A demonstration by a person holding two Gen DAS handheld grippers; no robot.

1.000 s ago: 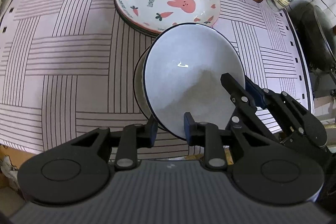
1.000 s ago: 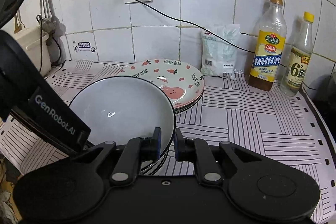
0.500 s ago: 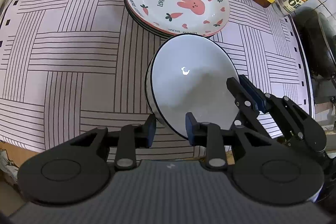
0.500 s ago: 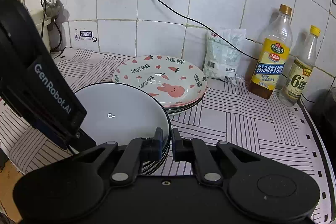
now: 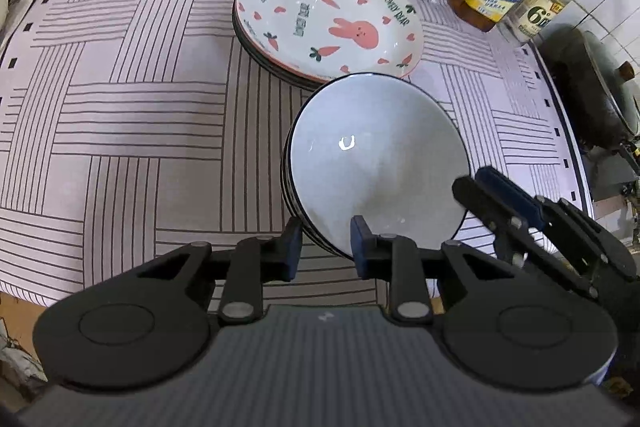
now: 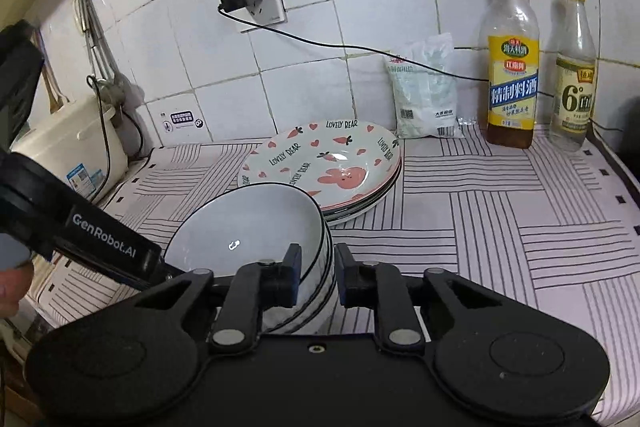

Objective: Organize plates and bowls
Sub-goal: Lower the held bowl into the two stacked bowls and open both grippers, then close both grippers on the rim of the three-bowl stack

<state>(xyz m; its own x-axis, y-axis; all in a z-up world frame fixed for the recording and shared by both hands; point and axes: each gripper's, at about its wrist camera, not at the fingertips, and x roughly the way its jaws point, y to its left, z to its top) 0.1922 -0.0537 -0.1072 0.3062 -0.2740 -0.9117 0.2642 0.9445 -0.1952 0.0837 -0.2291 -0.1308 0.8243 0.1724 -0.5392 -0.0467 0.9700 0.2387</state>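
I've got the bowl stack (image 5: 376, 163) sitting on the striped surface (image 5: 140, 107) just in front of the rabbit plates (image 5: 328, 15), its lower bowls showing only as rim edges. My left gripper (image 5: 325, 247) straddles the near rim, but whether its pads actually press I can't tell. My right gripper (image 6: 318, 273) has just been opening, the stack's right wall between its pads with a gap showing, and the stack's base is hidden behind it.

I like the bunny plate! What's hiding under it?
Under the bunny plate you can see the rims of more plates, stacked on the striped cloth. Their pictures are covered, so whether they have bunnies too cannot be seen.
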